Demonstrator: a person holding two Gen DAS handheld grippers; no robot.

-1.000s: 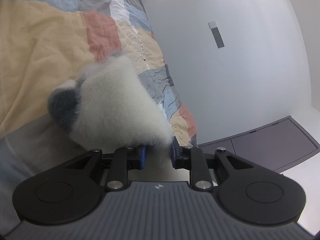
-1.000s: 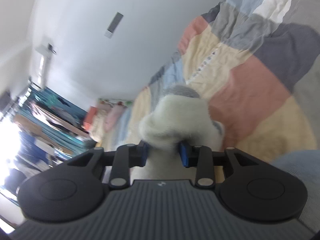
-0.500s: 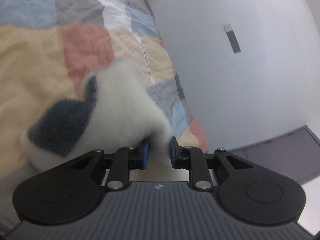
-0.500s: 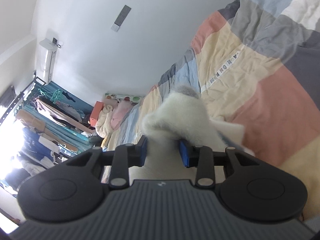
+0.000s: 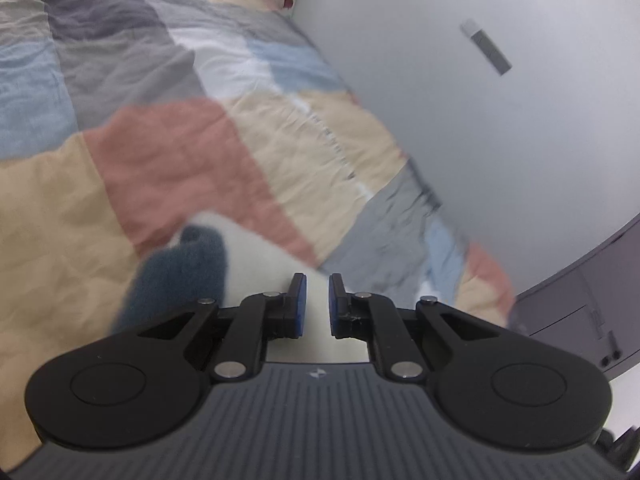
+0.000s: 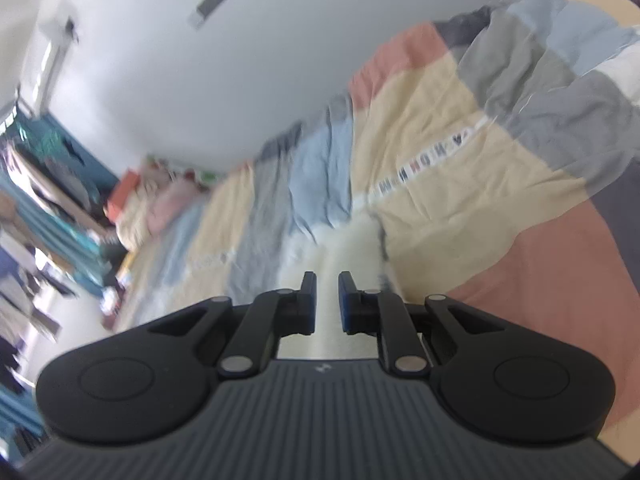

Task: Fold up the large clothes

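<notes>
A fluffy white garment (image 5: 260,256) with a dark blue-grey patch (image 5: 180,276) hangs low in front of the patchwork bed. My left gripper (image 5: 314,286) is shut on a fold of its white fleece, which fills the narrow gap between the blue pads. In the right wrist view the same white fleece (image 6: 344,248) runs away from my right gripper (image 6: 327,282), which is also shut on it. Most of the garment is hidden below the gripper bodies.
The bed cover (image 5: 168,152) is a patchwork of peach, pink, grey and blue, also in the right wrist view (image 6: 460,152). A white wall (image 5: 500,140) borders the bed. A dark cabinet (image 5: 580,300) stands beyond it. A cluttered clothes rack (image 6: 36,208) stands far left.
Both grippers have swung down and forward with the garment. The fleece bunched high in front of the fingers a second ago now lies low and stretched out, so more of the bed shows.
</notes>
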